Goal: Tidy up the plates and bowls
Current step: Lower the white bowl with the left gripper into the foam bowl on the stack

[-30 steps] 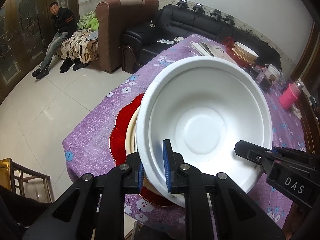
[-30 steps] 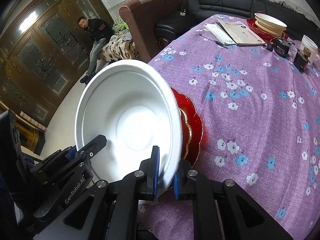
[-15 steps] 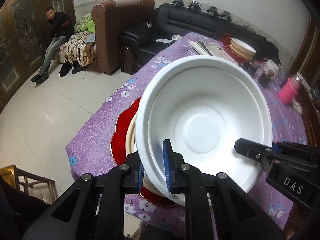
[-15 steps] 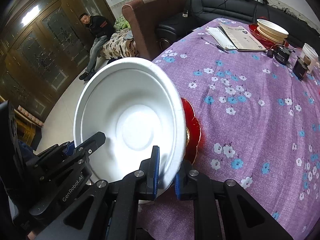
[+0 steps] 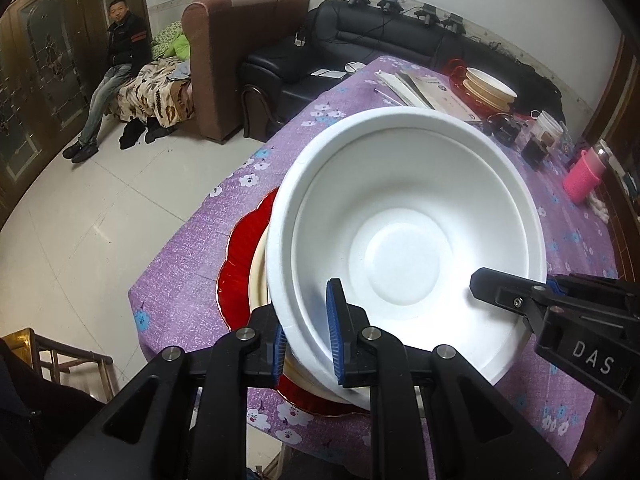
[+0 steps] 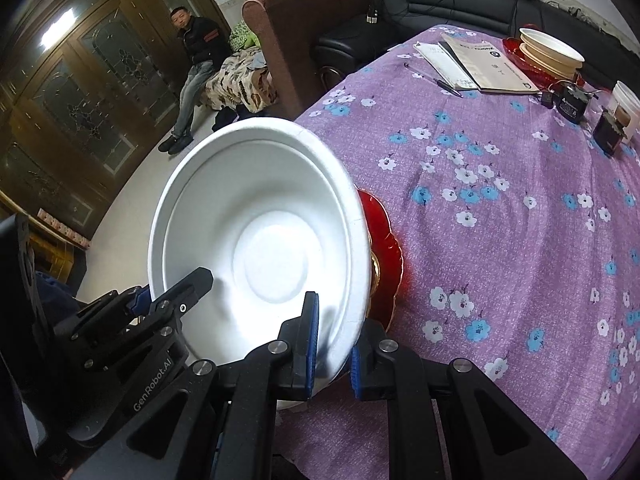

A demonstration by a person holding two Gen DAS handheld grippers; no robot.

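A large white foam bowl [image 5: 404, 236] is held above the near end of the purple flowered table by both grippers. My left gripper [image 5: 306, 340] is shut on its near-left rim. My right gripper [image 6: 332, 348] is shut on its near-right rim; the bowl also shows in the right wrist view [image 6: 260, 248]. Under the bowl a cream plate [image 5: 258, 280] lies on a red scalloped plate [image 5: 240, 268]; both are largely hidden. The red plate edge shows in the right wrist view [image 6: 386, 256].
A second stack of cream bowls on a red plate [image 6: 550, 54] stands at the far end, beside booklets [image 6: 476, 64] and a pen. Small black devices [image 6: 572, 104], a white cup and a pink bottle [image 5: 584, 178] stand at the right. A seated man [image 5: 114, 68] and sofas lie beyond.
The bowl, held by both grippers, has risen and drawn slightly toward me; more of the red plate and the tablecloth shows beneath it.
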